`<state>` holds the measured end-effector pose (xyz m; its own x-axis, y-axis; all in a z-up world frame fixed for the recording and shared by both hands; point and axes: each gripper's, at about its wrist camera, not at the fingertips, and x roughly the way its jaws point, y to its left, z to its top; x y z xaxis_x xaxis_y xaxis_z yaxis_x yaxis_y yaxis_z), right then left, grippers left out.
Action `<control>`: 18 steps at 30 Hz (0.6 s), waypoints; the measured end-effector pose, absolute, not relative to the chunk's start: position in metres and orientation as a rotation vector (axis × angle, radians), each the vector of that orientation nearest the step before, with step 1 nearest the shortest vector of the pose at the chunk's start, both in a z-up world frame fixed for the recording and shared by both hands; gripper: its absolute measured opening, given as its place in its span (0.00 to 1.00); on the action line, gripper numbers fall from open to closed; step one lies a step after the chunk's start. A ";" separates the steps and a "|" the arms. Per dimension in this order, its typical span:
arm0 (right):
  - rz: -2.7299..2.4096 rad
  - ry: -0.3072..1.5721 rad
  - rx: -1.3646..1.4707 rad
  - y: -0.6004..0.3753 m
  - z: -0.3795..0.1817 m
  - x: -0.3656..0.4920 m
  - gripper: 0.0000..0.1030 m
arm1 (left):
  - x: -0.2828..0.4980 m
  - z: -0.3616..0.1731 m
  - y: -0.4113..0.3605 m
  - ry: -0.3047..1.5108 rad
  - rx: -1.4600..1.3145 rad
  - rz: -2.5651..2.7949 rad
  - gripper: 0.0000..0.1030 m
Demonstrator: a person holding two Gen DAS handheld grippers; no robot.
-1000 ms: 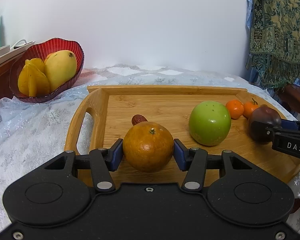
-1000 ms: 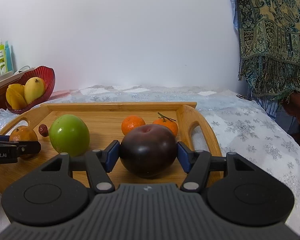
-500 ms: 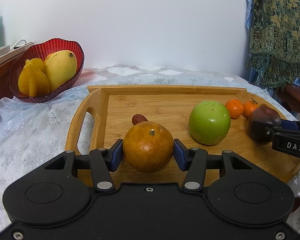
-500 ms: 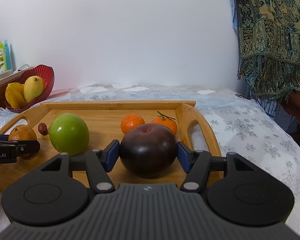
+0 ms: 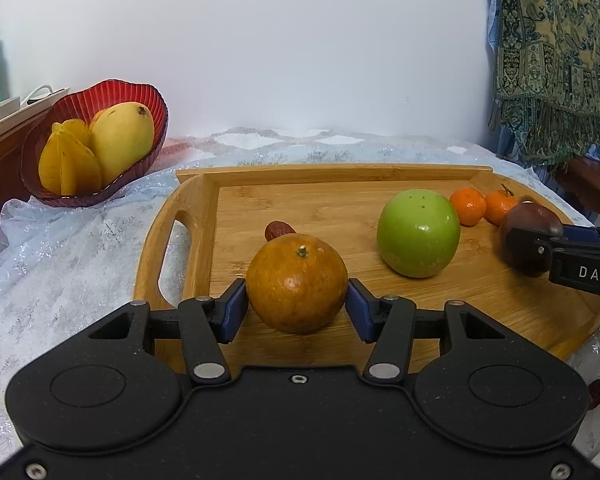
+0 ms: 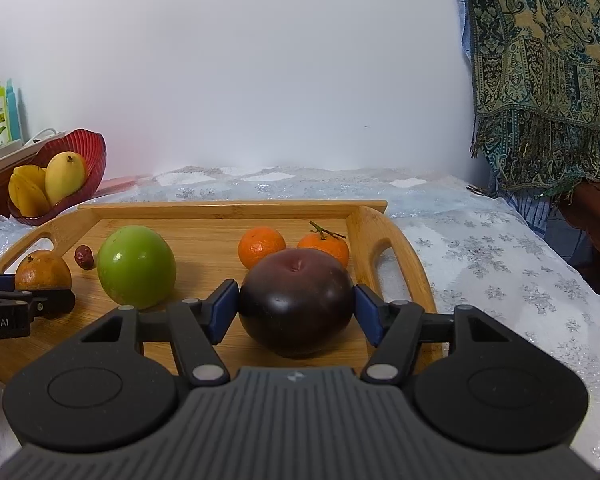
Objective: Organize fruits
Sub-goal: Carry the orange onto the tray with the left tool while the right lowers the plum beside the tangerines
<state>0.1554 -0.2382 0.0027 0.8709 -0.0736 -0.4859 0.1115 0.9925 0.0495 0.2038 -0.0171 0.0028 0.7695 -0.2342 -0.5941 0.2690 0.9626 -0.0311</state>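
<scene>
A brownish orange (image 5: 296, 276) sits near the left handle of the wooden tray (image 5: 340, 170), and my left gripper (image 5: 296, 296) is shut on it, a blue pad against each side. A dark purple plum (image 6: 296, 308) rests on the tray by the right handle. My right gripper (image 6: 296, 294) straddles the plum; its jaws are opening and the pads stand just off the skin. Between the two fruits on the tray lie a green apple (image 5: 418, 234), two small mandarins (image 5: 467, 206) and a red date (image 5: 278, 230).
A red glass bowl (image 5: 112, 92) with a mango (image 5: 122, 136) and a starfruit (image 5: 70, 164) stands off the tray at the back left. Another date (image 5: 598, 394) lies on the tablecloth at the near right. A patterned scarf (image 5: 552, 60) hangs at the right; bottles (image 6: 0, 112) stand at far left.
The right gripper's jaws have widened slightly around the plum. The left gripper and the orange have stayed put, as have the other fruits.
</scene>
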 end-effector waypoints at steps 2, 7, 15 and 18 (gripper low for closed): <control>-0.099 0.505 0.077 -0.239 0.003 0.155 0.66 | 0.204 0.003 -0.017 0.637 0.056 -0.273 0.49; -0.103 0.501 0.074 -0.238 0.003 0.153 0.66 | 0.202 0.004 -0.016 0.632 0.060 -0.269 0.54; -0.110 0.491 0.029 -0.232 0.002 0.150 0.78 | 0.199 0.006 -0.013 0.628 0.061 -0.275 0.71; -0.110 0.491 0.014 -0.228 0.002 0.150 0.84 | 0.197 0.006 -0.011 0.627 0.057 -0.281 0.72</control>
